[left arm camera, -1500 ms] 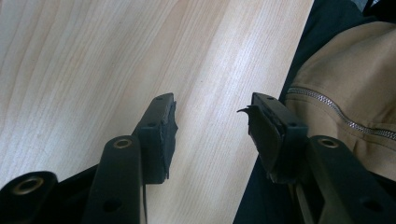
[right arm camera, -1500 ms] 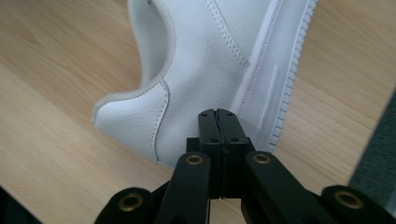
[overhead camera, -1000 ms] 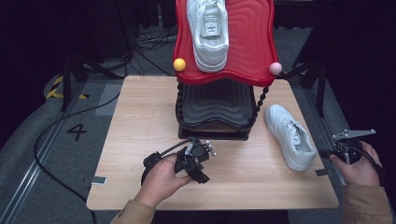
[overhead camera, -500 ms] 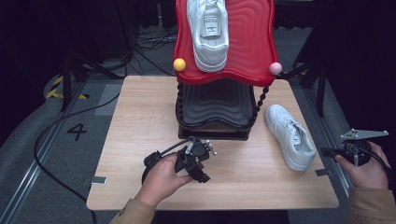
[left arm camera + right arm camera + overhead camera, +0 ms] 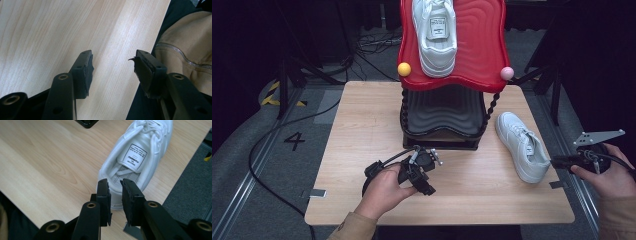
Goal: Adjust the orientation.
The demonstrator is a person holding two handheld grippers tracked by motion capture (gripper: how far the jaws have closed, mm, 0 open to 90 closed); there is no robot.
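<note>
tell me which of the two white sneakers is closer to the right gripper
The white sneaker on the table, lying right of the rack, just ahead of the right gripper; the other sneaker sits up on the red top shelf.

Wooden table (image 5: 362,135) with sneaker (image 5: 522,145), rack (image 5: 442,140)

Lots of bare light wooden table (image 5: 362,130) on the left side & along the front edge, room to pass there. Two-level shoe rack w/ wavy red top tray (image 5: 477,55) & black bottom tray (image 5: 447,112) blocks the back middle. White lace-up sneaker (image 5: 522,145) lies just right of the rack, narrow gap btwn them. Right gripper (image 5: 557,162) sits off the table's right edge, near the sneaker's heel.
</note>
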